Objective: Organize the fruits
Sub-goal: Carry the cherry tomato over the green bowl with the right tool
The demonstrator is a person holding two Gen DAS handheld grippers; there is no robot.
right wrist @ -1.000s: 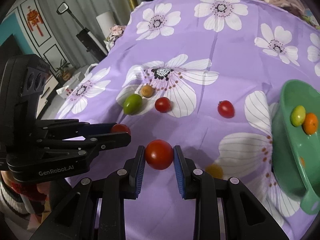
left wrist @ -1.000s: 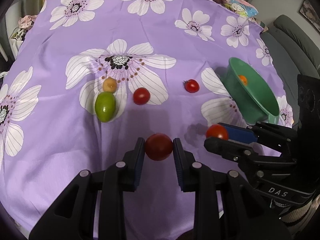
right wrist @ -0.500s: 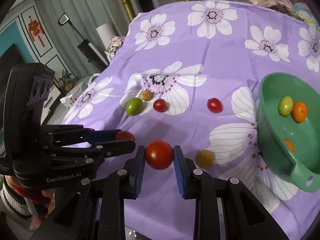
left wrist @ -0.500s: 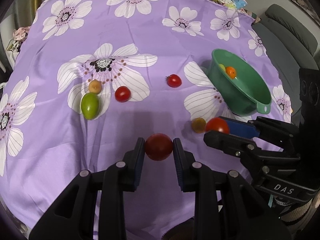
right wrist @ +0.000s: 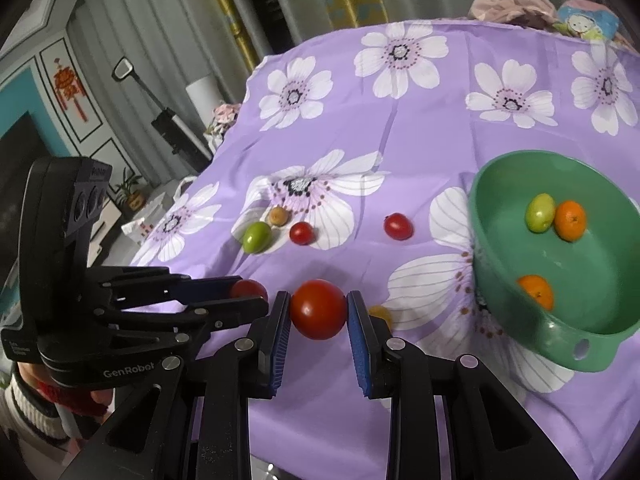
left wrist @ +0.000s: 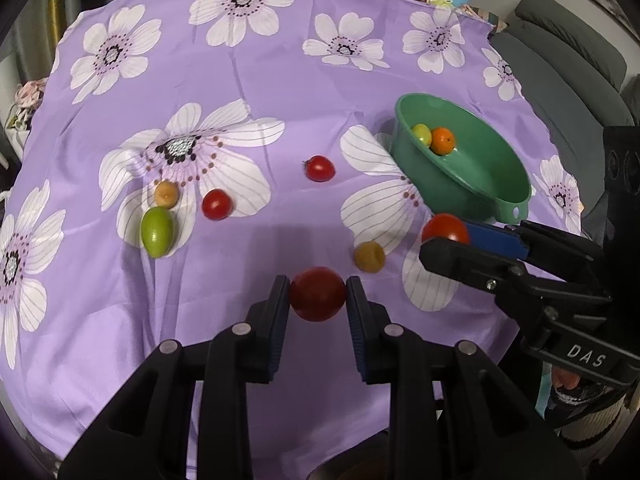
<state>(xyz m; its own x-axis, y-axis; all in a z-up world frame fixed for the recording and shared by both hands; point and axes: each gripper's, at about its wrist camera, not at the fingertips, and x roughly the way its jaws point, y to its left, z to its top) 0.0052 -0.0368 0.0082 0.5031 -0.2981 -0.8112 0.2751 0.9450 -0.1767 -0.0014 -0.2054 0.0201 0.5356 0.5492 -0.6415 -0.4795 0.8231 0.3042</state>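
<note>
Left gripper (left wrist: 318,294): clenched on a dark red tomato (left wrist: 317,294), pads pressing both flanks, jaws narrow. Right gripper (right wrist: 318,309): likewise clenched on a brighter red tomato (right wrist: 318,309), held clear of the cloth. Neither grip has altered over the last second.

What has changed: both hands have travelled, with their loads, toward the green bowl (left wrist: 516,184). In the left view the bowl has come in from the right edge and its inside now shows; in the right view it has swung round so that its full opening faces the camera. Judgement: both tomatoes are in transit and neither has been delivered; the release step is next.

Bowl contents, right view: a green fruit (right wrist: 540,213) touching an orange (right wrist: 570,219) on the far side, and a second orange (right wrist: 536,291) near the front rim.

Remaining on the purple flowered tablecloth (left wrist: 280,80): a yellowish fruit (left wrist: 369,256) just beyond the left gripper; a red tomato (left wrist: 319,168) mid-cloth; farther left a red tomato (left wrist: 217,204), a large green fruit (left wrist: 157,231) and a small tan fruit (left wrist: 166,194) just beside it.

Judgement: roughly half the work is outstanding; five pieces await collection.
</note>
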